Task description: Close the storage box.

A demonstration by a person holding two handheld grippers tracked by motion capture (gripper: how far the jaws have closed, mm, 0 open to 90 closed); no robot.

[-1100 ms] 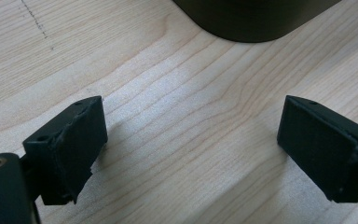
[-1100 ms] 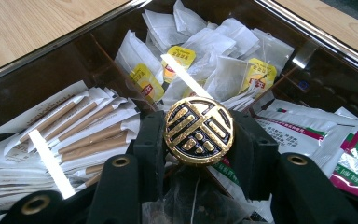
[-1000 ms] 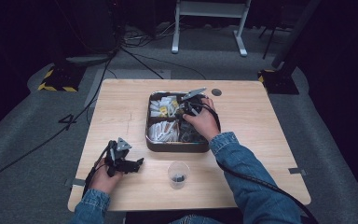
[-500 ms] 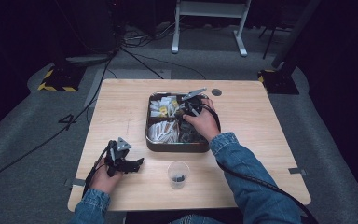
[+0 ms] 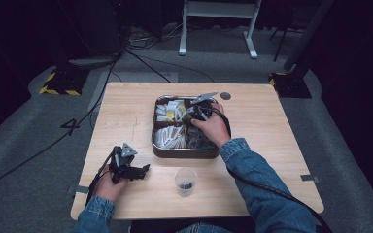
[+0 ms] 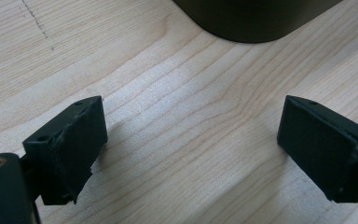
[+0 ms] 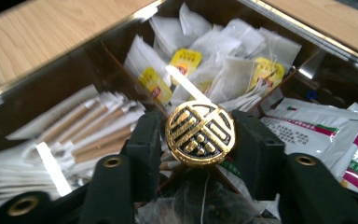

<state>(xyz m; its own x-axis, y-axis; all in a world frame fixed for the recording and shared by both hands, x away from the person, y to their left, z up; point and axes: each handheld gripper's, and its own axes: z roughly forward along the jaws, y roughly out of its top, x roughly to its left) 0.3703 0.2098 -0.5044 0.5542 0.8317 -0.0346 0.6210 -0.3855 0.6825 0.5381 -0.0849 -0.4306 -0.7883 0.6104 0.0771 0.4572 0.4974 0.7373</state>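
A round gold and black medallion (image 7: 199,133) sits between the jaws of my right gripper (image 7: 200,131), which is shut on it. That gripper (image 5: 194,109) hovers over the dark divided tin (image 5: 184,154) at the middle of the table. Below the medallion lie tea bags with yellow tags (image 7: 214,60), paper stick packets (image 7: 74,130) and white sachets (image 7: 317,130), each kind in its own compartment. My left gripper (image 5: 142,170) rests low over the table at the front left. Its jaws stand wide open above bare wood (image 6: 191,135), with the tin's corner (image 6: 251,18) ahead.
A clear plastic cup (image 5: 185,180) with something dark in it stands in front of the tin, between my two hands. A small dark disc (image 5: 225,96) is set in the tabletop behind the tin. Cables trail off the table's left and right sides.
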